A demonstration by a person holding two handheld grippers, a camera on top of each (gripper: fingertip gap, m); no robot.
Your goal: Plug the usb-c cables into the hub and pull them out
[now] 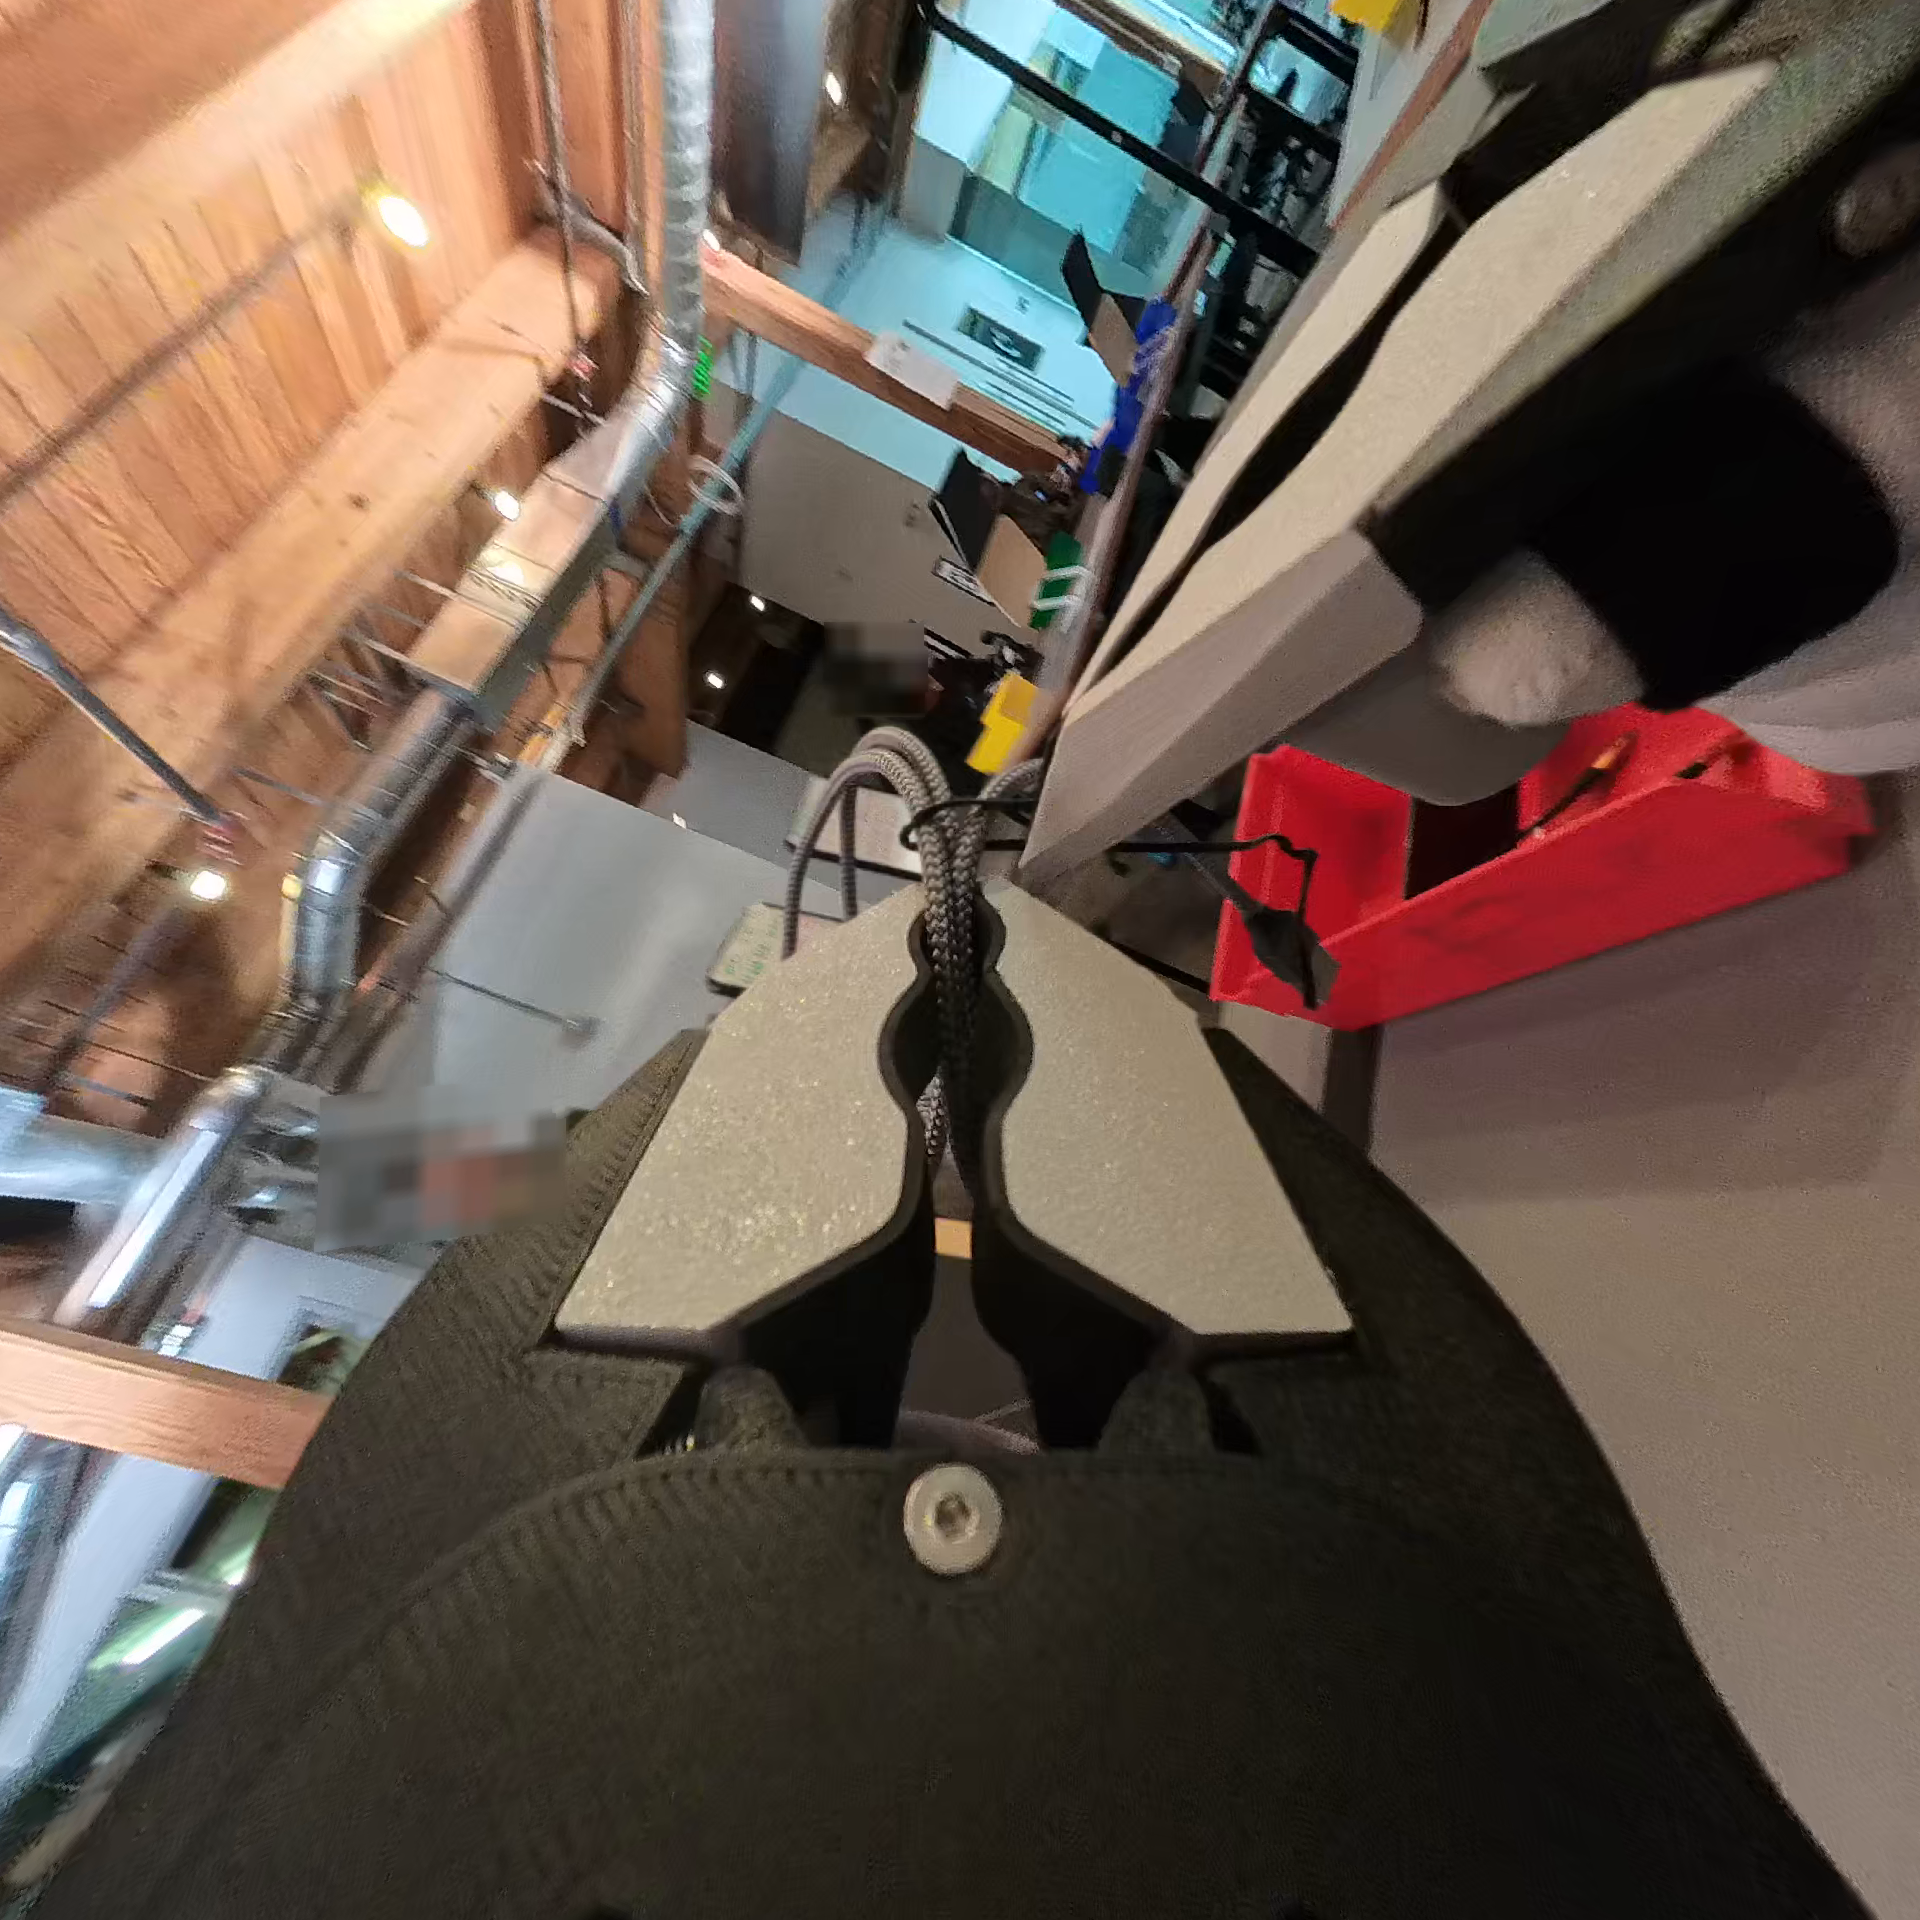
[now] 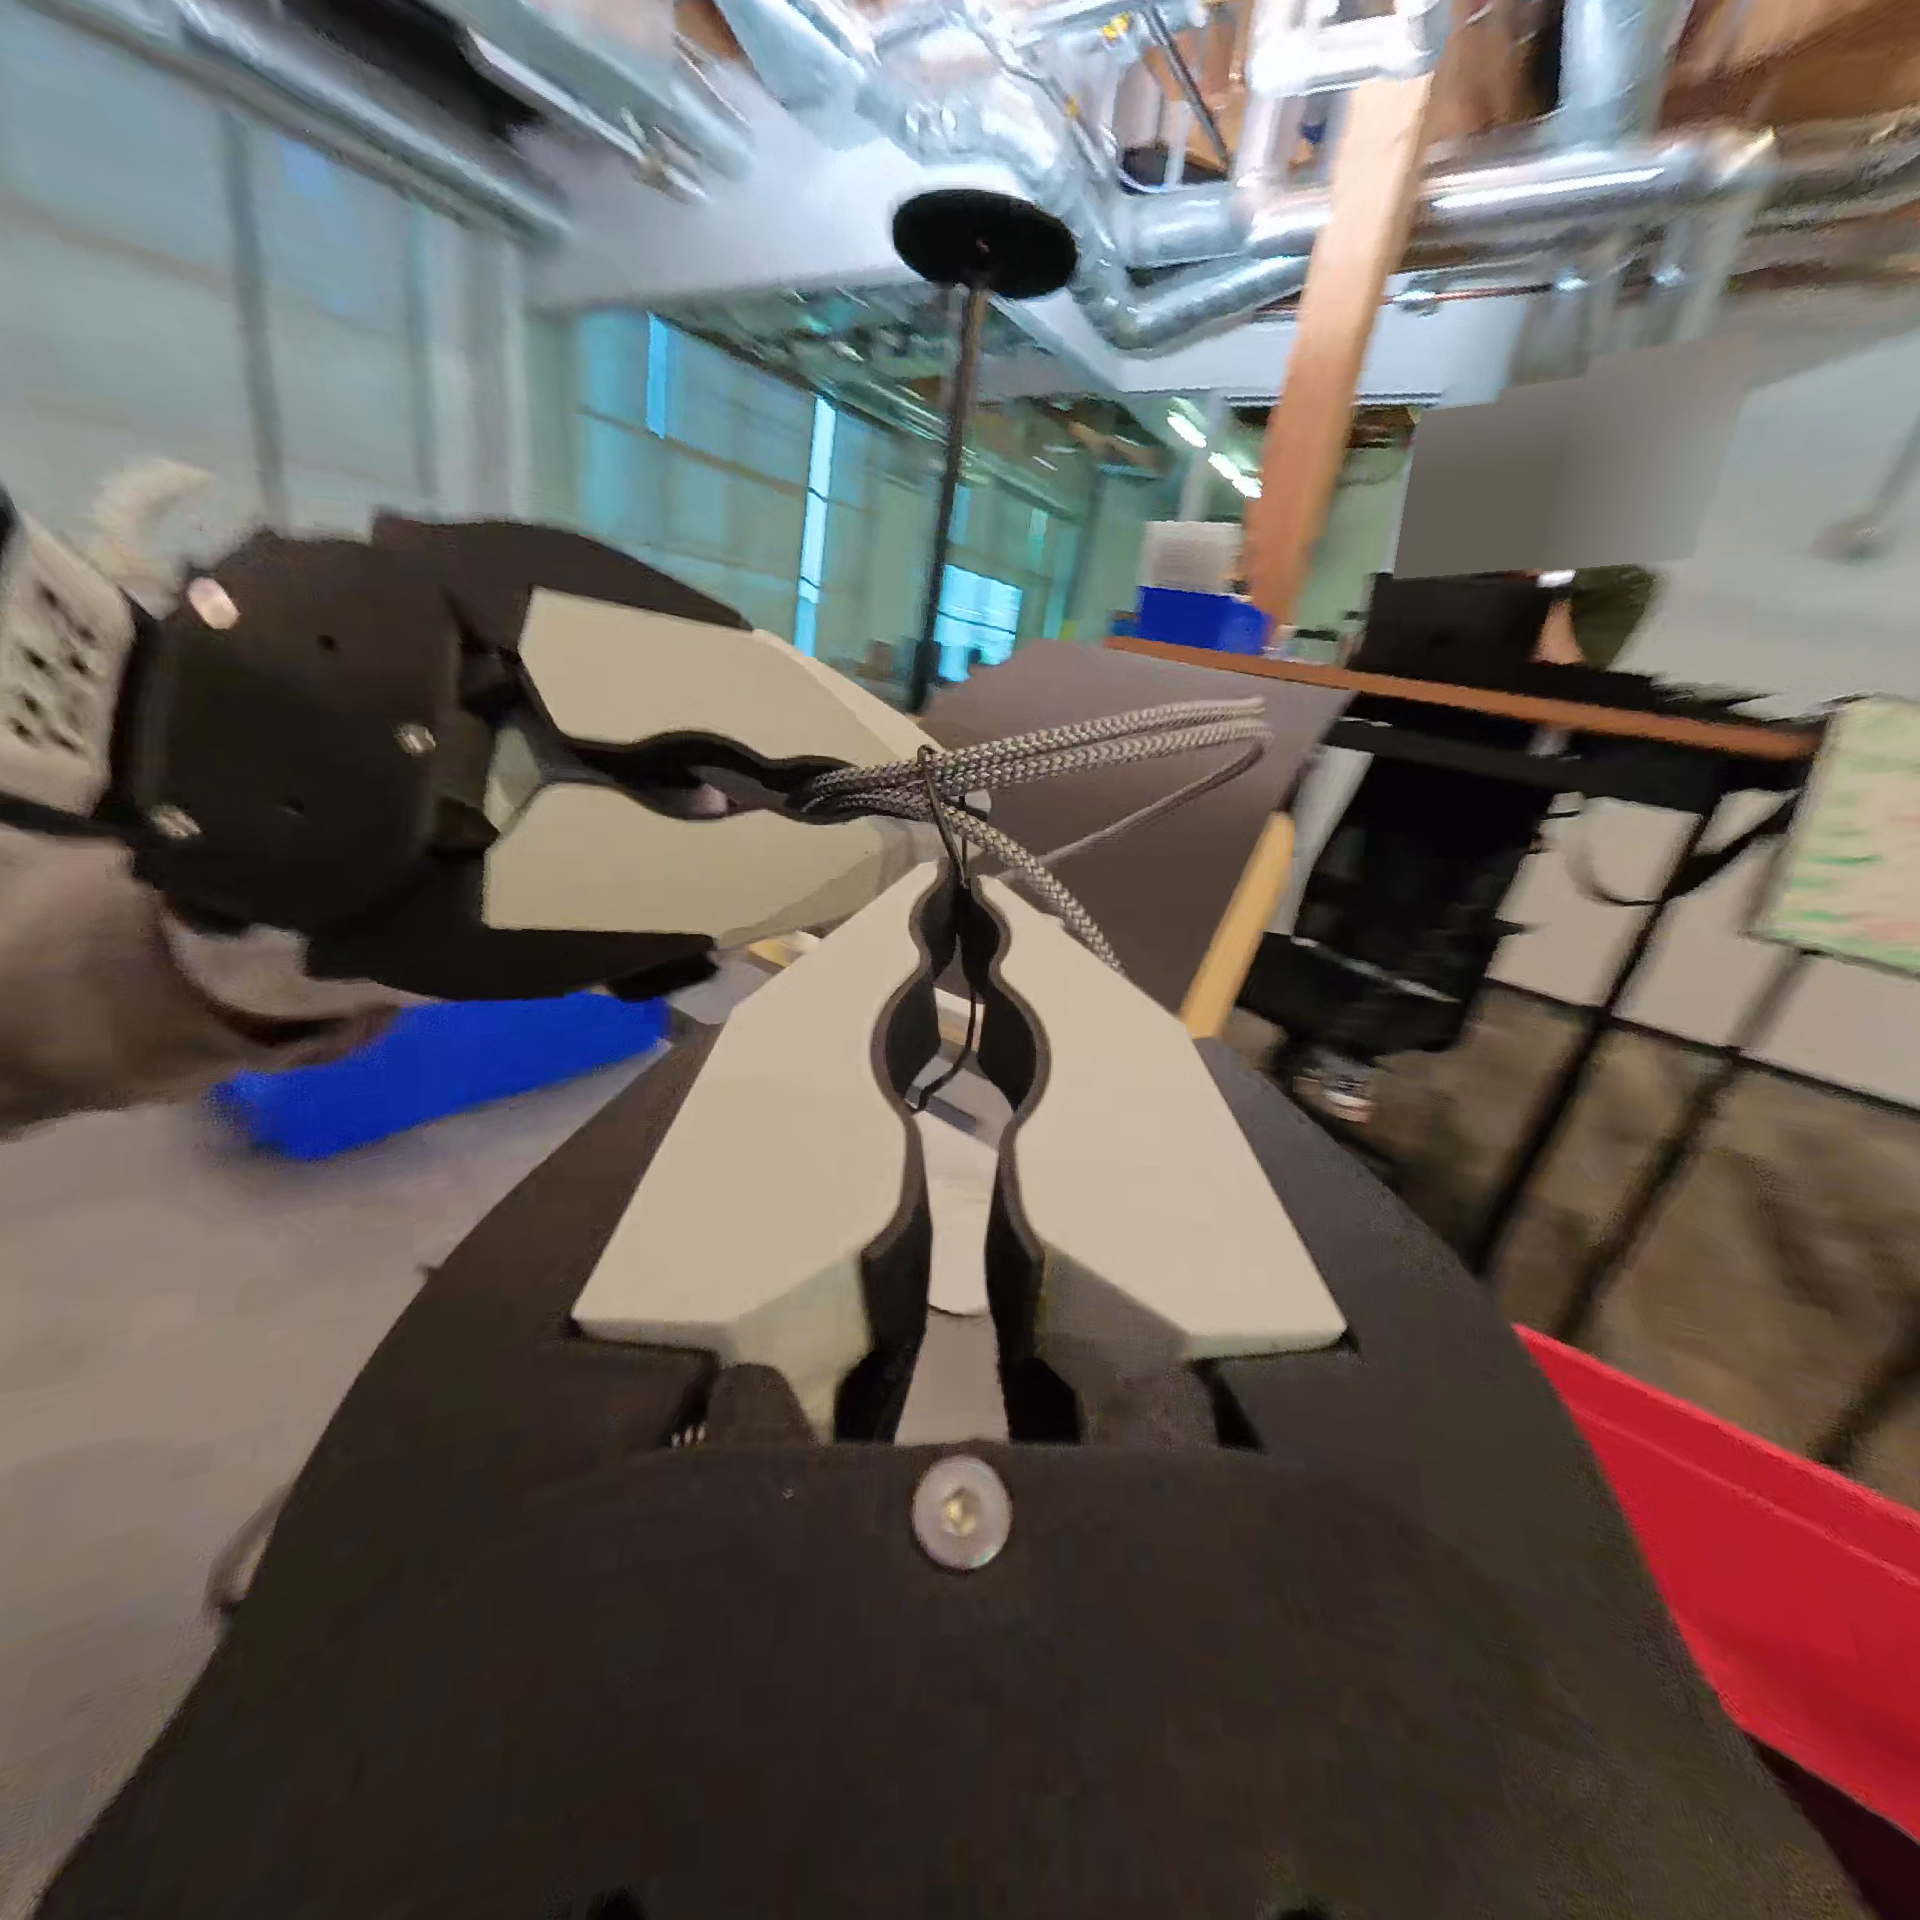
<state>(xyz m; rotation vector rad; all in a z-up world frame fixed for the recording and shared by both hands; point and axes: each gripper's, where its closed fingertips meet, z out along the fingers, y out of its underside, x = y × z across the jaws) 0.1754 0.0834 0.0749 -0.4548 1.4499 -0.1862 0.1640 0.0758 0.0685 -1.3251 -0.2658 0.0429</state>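
Left gripper (image 1: 956, 935): clamped on the cable bundle (image 1: 951, 904), braided strands running back through the slot between its fingers
Right gripper (image 2: 961, 883): closed together at the tips just beside the bundle, on the thin black tie (image 2: 951, 821) that wraps it; only a thin black strand shows in its slot
Cable bundle: held up off the desk (image 1: 1662, 1351), looped and bound by the tie; in the right wrist view its loop (image 2: 1091, 732) sticks out beyond the left gripper (image 2: 831, 800)
Plugs: a small black piece (image 1: 1288, 940) dangles near the bundle, in front of the red bin (image 1: 1558, 894); whether it is a plug cannot be told
Hub: not seen in either view
Blue bin (image 2: 436, 1065): on the desk, below the bundle
Progress: judged at the very start; cables look bundled, nothing plugged
Remaining: free the cables, find the hub, insert each plug, then pull each out
Risk: a tug on the tie may drag the whole bundle
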